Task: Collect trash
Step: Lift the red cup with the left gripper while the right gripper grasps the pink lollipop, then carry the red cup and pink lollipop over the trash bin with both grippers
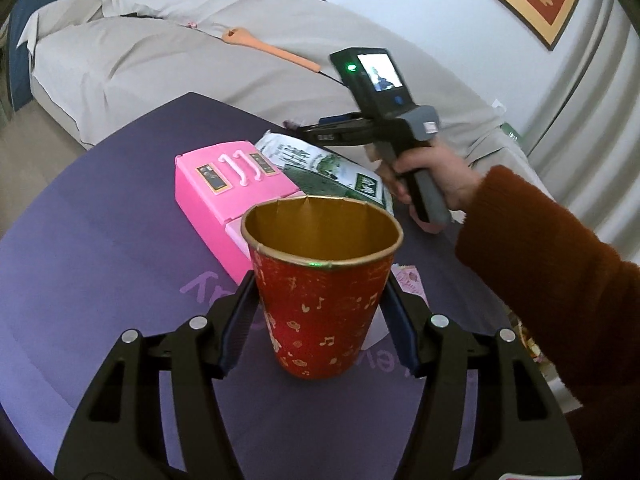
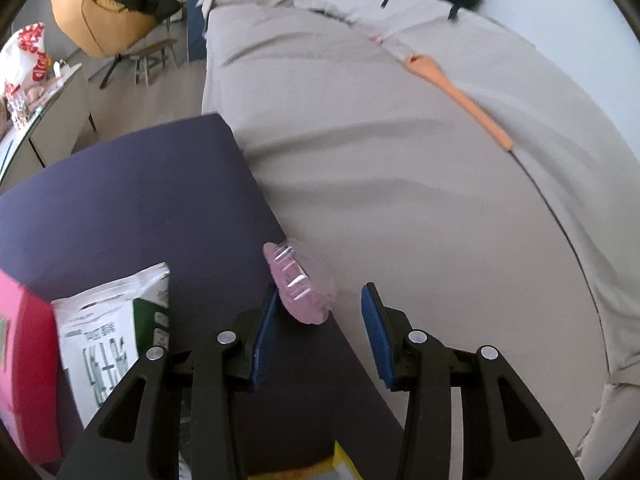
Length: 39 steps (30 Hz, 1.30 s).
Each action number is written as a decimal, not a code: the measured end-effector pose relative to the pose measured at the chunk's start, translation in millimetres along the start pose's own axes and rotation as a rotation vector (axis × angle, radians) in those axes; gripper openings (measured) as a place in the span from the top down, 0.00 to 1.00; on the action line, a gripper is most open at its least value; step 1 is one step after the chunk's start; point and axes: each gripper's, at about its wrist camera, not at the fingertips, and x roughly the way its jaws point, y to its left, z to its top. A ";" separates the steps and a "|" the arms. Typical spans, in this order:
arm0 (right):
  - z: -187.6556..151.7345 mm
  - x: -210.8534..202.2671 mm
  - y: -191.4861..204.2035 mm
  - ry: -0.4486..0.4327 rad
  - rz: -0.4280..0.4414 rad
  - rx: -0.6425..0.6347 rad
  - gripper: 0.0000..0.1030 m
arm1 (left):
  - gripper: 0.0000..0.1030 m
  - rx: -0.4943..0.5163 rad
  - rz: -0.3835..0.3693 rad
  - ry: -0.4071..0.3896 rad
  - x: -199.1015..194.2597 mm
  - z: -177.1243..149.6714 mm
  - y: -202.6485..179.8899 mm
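Left gripper (image 1: 320,312) clamps a red paper cup (image 1: 320,300) upright above the purple table (image 1: 100,248); right gripper (image 2: 320,320) stands open over a pink wrapper (image 2: 300,284)

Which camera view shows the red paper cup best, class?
The left wrist view. The red paper cup stands upright between the left hand-held gripper's fingers, showing its gold inside and its base on the purple table. The right wrist view shows none of it.

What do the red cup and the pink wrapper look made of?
Red cup: likely paper, matte printed outside, glossy gold lining, rolled rim with a seam. Pink wrapper: thin clear plastic film, glossy, crinkled, bright glints.
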 end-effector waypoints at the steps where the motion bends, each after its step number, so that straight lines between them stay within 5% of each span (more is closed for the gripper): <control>1: 0.4 2.7 0.5 0.009 0.010 0.000 0.78 | 0.45 -0.001 -0.001 0.000 0.5 -0.4 -0.2; 7: -4.1 -28.1 -8.3 -0.069 -0.004 0.100 0.86 | 0.45 -0.003 0.008 -0.001 2.3 -3.7 -2.1; 20: -67.9 -182.7 -15.9 -0.187 -0.057 0.238 0.86 | 0.47 0.004 0.078 -0.097 -22.9 -11.5 -27.7; 29: -142.6 -288.4 -14.4 -0.269 -0.091 0.297 0.85 | 0.47 0.123 0.070 -0.158 -44.3 -14.1 -97.2; 39: -271.0 -397.4 -37.2 -0.356 -0.192 0.441 0.85 | 0.47 0.280 -0.024 -0.179 -50.6 -26.5 -199.5</control>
